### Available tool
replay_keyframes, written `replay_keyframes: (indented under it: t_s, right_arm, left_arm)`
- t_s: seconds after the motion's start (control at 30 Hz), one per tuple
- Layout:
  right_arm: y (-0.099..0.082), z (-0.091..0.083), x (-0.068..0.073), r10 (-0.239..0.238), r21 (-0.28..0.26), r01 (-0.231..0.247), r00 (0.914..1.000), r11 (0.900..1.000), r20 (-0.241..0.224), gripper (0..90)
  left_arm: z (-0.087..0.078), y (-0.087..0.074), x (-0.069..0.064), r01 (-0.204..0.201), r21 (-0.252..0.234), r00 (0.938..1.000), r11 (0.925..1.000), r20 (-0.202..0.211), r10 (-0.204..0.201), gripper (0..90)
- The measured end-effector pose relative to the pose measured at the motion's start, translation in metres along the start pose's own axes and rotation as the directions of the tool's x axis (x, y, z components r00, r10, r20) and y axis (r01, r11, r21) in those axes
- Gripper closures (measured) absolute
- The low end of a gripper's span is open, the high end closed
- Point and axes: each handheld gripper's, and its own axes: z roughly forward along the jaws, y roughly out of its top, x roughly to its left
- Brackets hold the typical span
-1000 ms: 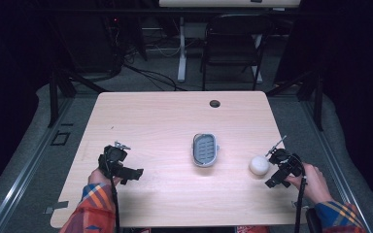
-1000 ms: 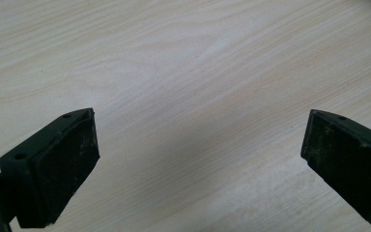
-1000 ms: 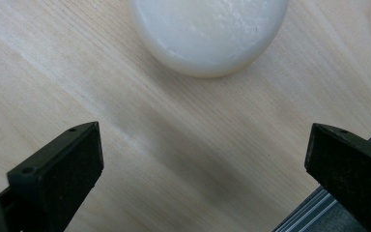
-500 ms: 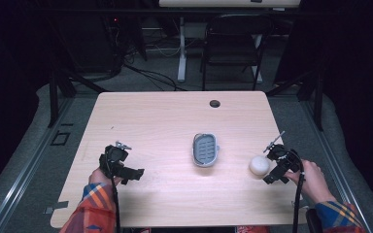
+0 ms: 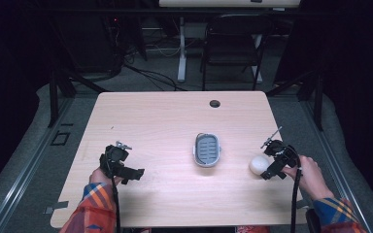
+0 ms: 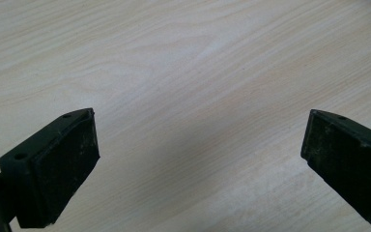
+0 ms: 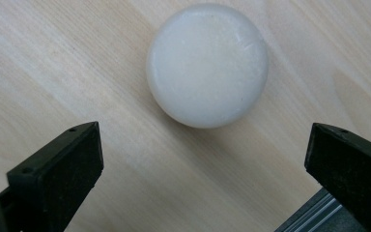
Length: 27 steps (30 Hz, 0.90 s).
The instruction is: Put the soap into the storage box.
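A white round soap-like puck (image 5: 259,164) lies on the wooden table (image 5: 165,126) at the right. My right gripper (image 5: 271,165) hovers just right of it, open, its jaws spread wide. In the right gripper view the puck (image 7: 207,65) sits ahead of the jaws, apart from both fingertips (image 7: 67,159). A grey oval dish with a slotted floor (image 5: 207,149) rests at the table's middle. My left gripper (image 5: 128,172) is open near the front left, over bare wood (image 6: 198,96), holding nothing.
A round cable hole (image 5: 215,103) sits near the table's far edge. A dark chair (image 5: 233,43) and desk legs stand behind the table. The table's right edge (image 7: 328,208) lies close to the puck.
My right gripper has shifted left and slightly forward, closing in on the white puck. The left gripper has stayed still.
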Motion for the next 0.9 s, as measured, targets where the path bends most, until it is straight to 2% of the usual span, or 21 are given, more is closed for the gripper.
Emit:
replay_keyframes:
  t_s: [0.03,0.07,0.1,0.17,0.37,0.43,0.47,0.67,0.7,0.77,0.87,0.9]
  right_arm:
    - [0.003,0.000,0.000,-0.008,0.014,0.008,1.0000,0.9999,-0.003,0.0]
    - [0.003,0.002,0.001,0.010,-0.016,-0.010,0.9999,0.9998,-0.003,0.0]
    - [0.005,0.000,0.001,-0.004,0.013,0.004,1.0000,0.9999,0.003,0.0]
    - [0.007,0.001,0.000,-0.006,0.004,0.006,0.9999,1.0000,-0.011,0.0]
    - [0.014,0.001,-0.002,-0.003,0.000,0.003,0.9999,1.0000,-0.016,0.0]
    - [0.017,0.002,-0.001,0.023,-0.023,-0.023,0.9995,0.9995,-0.021,0.0]
    - [0.019,0.001,-0.003,0.005,-0.013,-0.005,0.9998,0.9999,-0.019,0.0]
    - [0.024,0.004,-0.004,0.015,0.002,-0.015,0.9994,0.9999,-0.030,0.0]
    - [0.027,0.005,-0.006,0.006,0.025,-0.005,0.9994,0.9997,-0.035,0.0]
    - [0.029,0.008,-0.006,0.019,0.014,-0.018,0.9991,0.9997,-0.039,0.0]
    - [0.032,0.009,-0.006,0.013,0.018,-0.012,0.9993,0.9998,-0.035,0.0]
    - [0.035,0.010,-0.007,-0.011,0.052,0.012,0.9993,0.9986,-0.035,0.0]
  left_arm:
    - [0.000,0.000,0.000,0.000,0.000,1.0000,1.0000,0.000,0.000,0.0]
    - [-0.001,0.000,-0.001,-0.002,-0.001,1.0000,1.0000,0.000,0.002,0.0]
    - [-0.001,0.000,-0.001,-0.003,-0.002,1.0000,1.0000,0.000,0.003,0.0]
    - [0.000,0.000,0.000,-0.002,0.000,1.0000,1.0000,0.002,0.002,0.0]
    - [0.001,0.001,0.000,-0.006,0.001,1.0000,1.0000,0.002,0.006,0.0]
    - [0.000,0.000,0.000,-0.003,-0.002,1.0000,1.0000,0.002,0.003,0.0]
    - [0.000,0.000,0.000,-0.005,0.000,1.0000,1.0000,0.002,0.005,0.0]
    - [0.001,0.001,0.000,-0.003,-0.001,1.0000,1.0000,0.003,0.003,0.0]
    - [0.001,0.001,0.000,-0.007,0.003,1.0000,1.0000,0.003,0.007,0.0]
    - [0.001,0.001,0.000,-0.008,0.003,1.0000,1.0000,0.003,0.008,0.0]
    - [0.001,0.001,0.000,-0.005,0.002,1.0000,1.0000,0.004,0.005,0.0]
    - [0.001,0.001,0.000,-0.008,0.002,1.0000,1.0000,0.002,0.008,0.0]
